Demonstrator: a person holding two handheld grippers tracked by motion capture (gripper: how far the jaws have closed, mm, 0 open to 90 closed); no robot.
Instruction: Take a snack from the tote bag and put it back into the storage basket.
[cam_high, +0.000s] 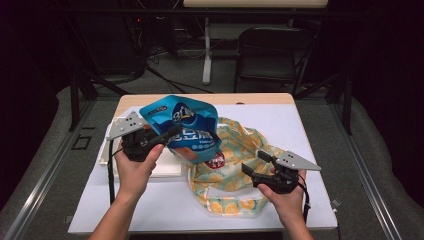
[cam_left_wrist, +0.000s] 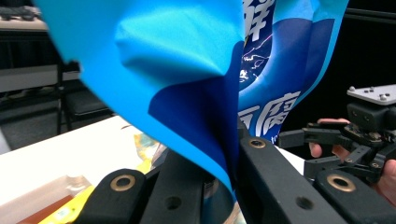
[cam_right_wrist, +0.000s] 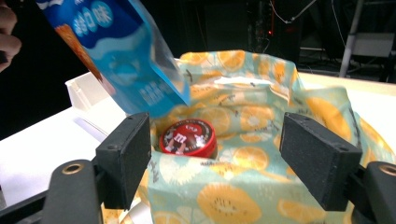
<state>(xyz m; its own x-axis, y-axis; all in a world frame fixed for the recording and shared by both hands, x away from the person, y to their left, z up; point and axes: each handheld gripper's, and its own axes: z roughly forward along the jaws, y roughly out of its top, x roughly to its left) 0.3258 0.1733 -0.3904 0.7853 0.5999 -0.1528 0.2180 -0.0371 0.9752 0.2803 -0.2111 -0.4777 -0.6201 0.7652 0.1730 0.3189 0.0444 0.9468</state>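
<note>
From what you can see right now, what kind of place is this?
Probably a lab or studio set up for recording, not a home. A white-topped table stands on grey carpet in a dark room, with a black folding chair and loose cables on the floor behind it.

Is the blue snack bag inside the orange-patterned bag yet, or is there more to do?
Not yet. A red-lidded tub already sits inside the fabric bag. The left gripper is shut on the blue snack bag, held above the opening. The right gripper is open beside the fabric. Left to do: lower the snack bag in and let go.
</note>
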